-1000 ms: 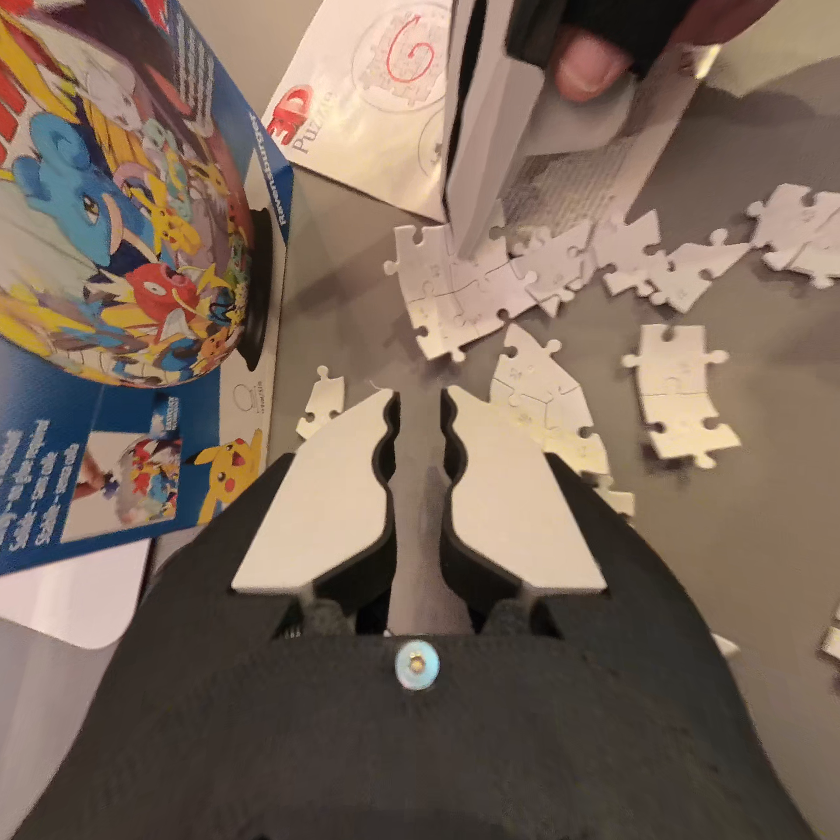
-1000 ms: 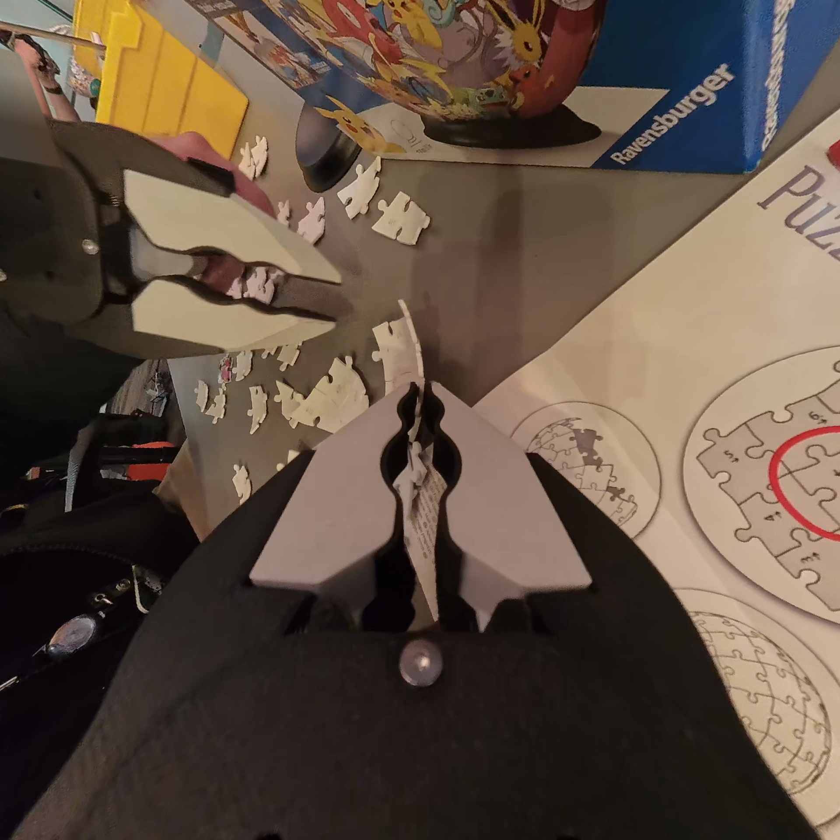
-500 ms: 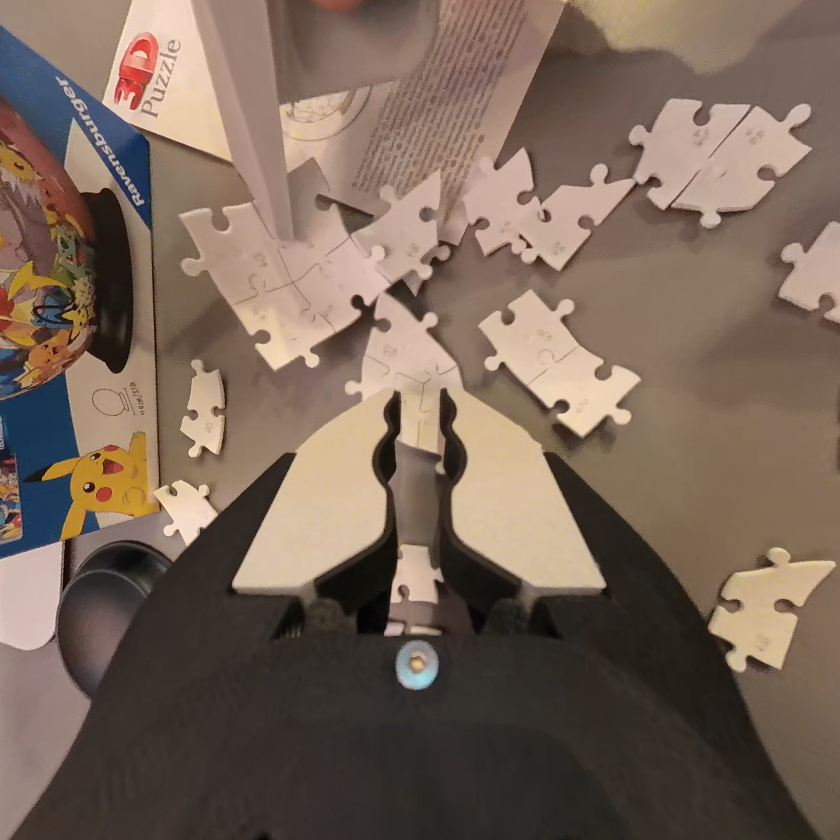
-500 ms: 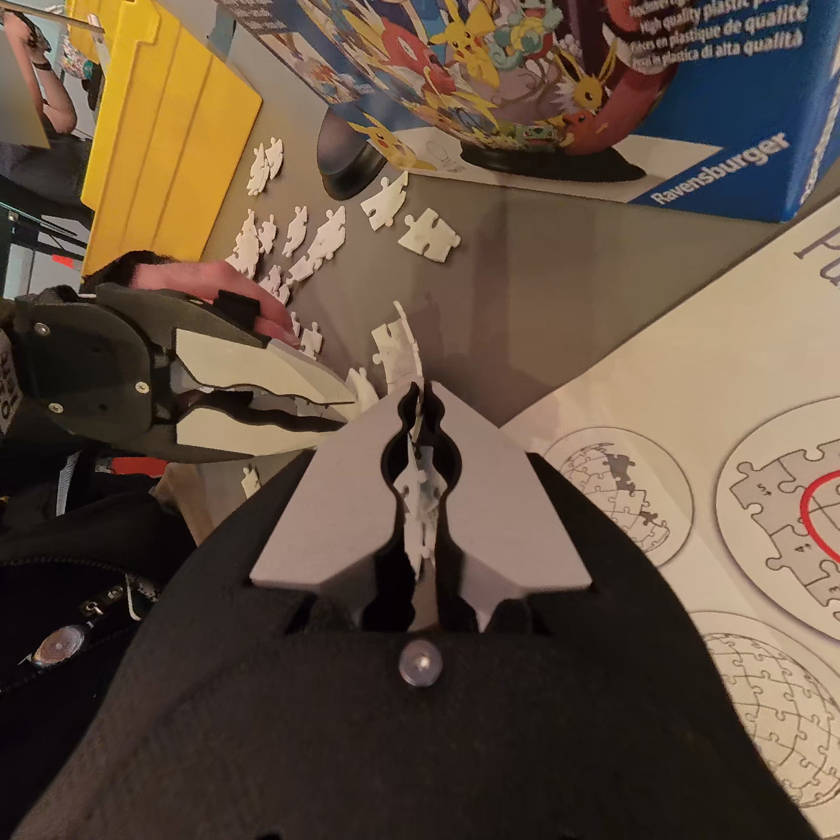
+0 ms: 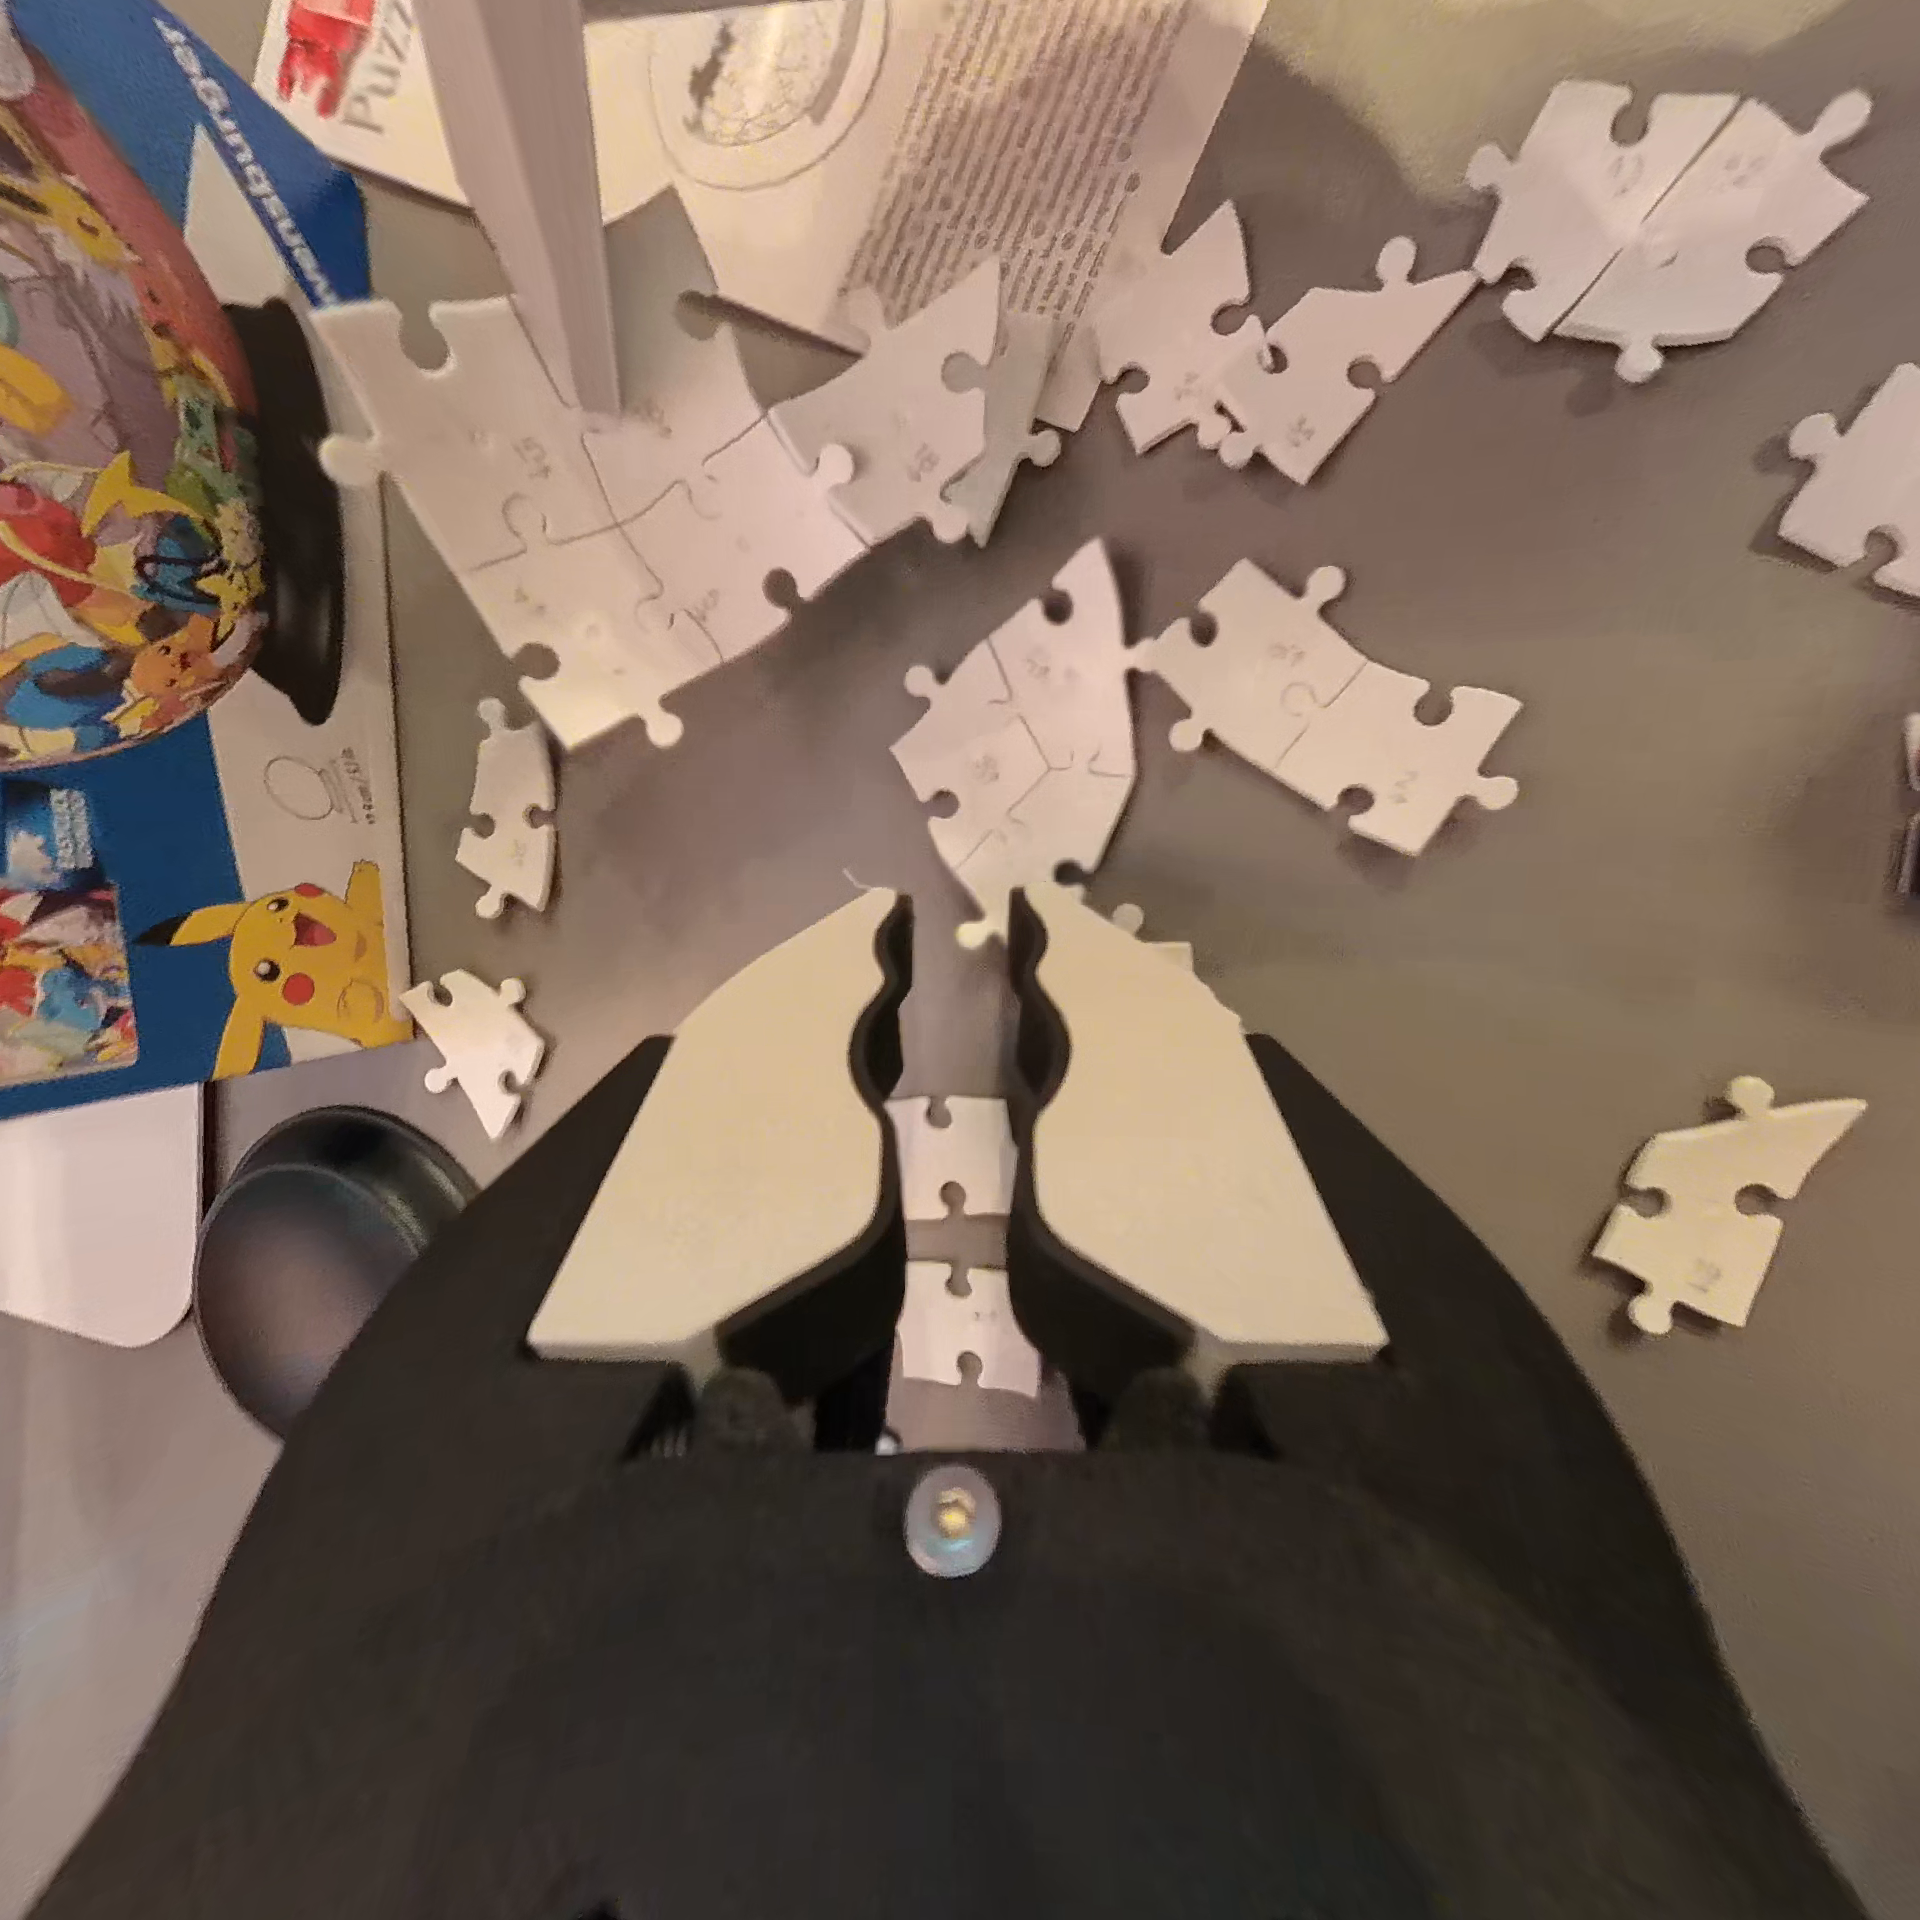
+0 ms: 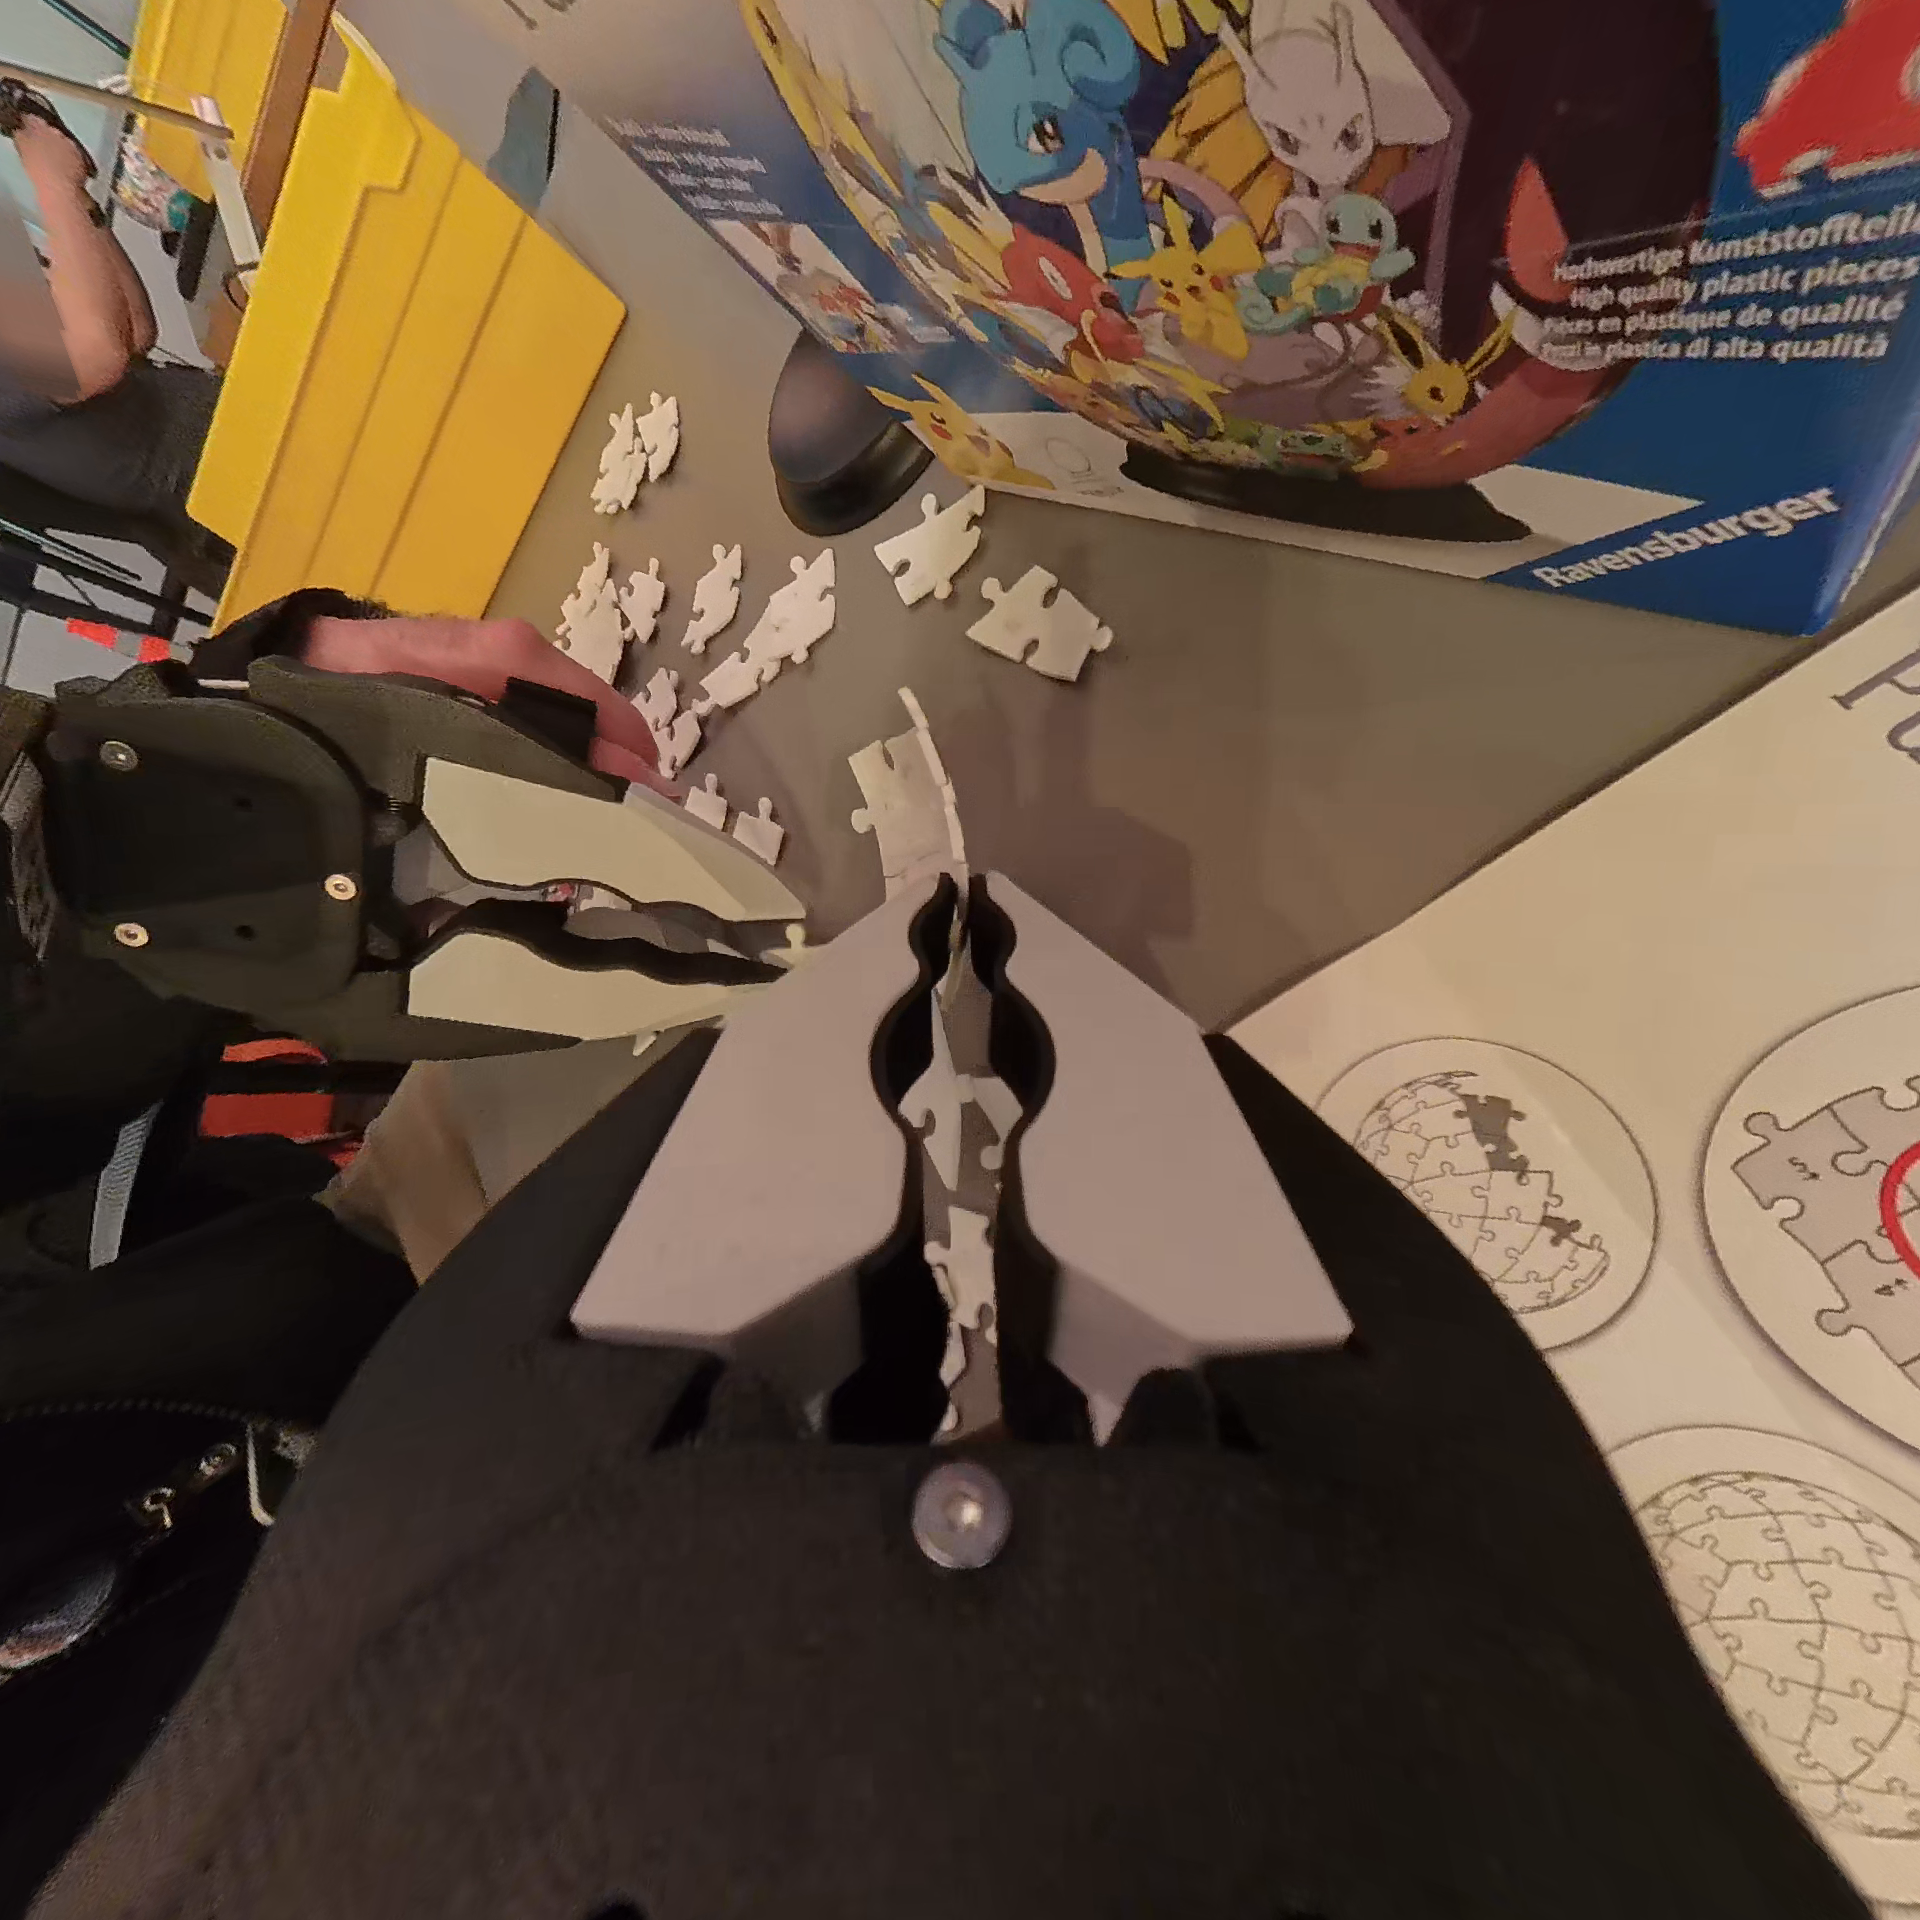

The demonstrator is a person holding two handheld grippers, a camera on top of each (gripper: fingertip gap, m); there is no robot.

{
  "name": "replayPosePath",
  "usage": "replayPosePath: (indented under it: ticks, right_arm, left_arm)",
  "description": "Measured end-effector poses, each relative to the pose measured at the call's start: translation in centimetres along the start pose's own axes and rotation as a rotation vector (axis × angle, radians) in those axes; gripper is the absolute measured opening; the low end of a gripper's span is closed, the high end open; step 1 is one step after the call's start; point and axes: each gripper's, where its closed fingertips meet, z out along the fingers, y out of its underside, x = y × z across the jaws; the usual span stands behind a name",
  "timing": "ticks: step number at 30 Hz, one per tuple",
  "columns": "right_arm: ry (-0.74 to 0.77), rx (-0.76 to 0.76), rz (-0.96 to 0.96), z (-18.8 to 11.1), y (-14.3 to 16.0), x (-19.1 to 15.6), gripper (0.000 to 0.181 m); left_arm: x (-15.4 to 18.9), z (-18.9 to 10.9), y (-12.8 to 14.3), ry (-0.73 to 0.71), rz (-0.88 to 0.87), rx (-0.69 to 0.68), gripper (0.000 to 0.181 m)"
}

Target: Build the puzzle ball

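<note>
Each tool [image 5: 956, 925] [image 6: 961, 883] has a big black body, two pale pointed fingers [image 5: 748, 1143] and one shiny round screw [image 5: 945, 1543].

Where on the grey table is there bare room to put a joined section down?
Free: grey table between the blue puzzle box, the white instruction sheet and the curved white section gripped by the right gripper. Crowded: white loose pieces ahead of the left gripper.
</note>
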Motion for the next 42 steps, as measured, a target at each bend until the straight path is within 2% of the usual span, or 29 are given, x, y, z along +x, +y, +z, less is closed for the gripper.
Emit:
replayPosePath:
  ticks: [11, 20, 27, 34, 37, 42]
  right_arm:
    - [0.01, 0.043, 0.004, -0.6, 0.1, 0.1, 0.001]
    - [0.012, 0.035, 0.013, -0.6, 0.5, 1.2, 0.001]
    - [-0.003, 0.01, 0.008, 0.1, 1.0, 1.3, 0.002]
    - [-0.004, 0.012, 0.009, 0.1, 1.0, 1.6, 0.001]
    - [-0.008, 0.012, 0.005, 0.3, 0.9, 1.5, 0.001]
    - [-0.012, -0.009, -0.005, 0.9, 1.3, 1.4, 0.001]
  left_arm:
    - [-0.6, -2.6, -0.6, -0.065, -0.126, 0.115, 0.027]
    - [1.0, -0.3, -1.7, -0.042, -0.087, 0.086, 0.027]
    - [0.9, 0.9, -1.4, -0.037, -0.067, 0.043, 0.025]
    - [0.1, 0.8, -0.7, -0.046, -0.07, 0.029, 0.022]
    - [0.7, 0.4, -1.4, -0.031, -0.06, 0.06, 0.022]
    - [1.6, 1.1, -1.5, -0.023, -0.015, 0.037, 0.025]
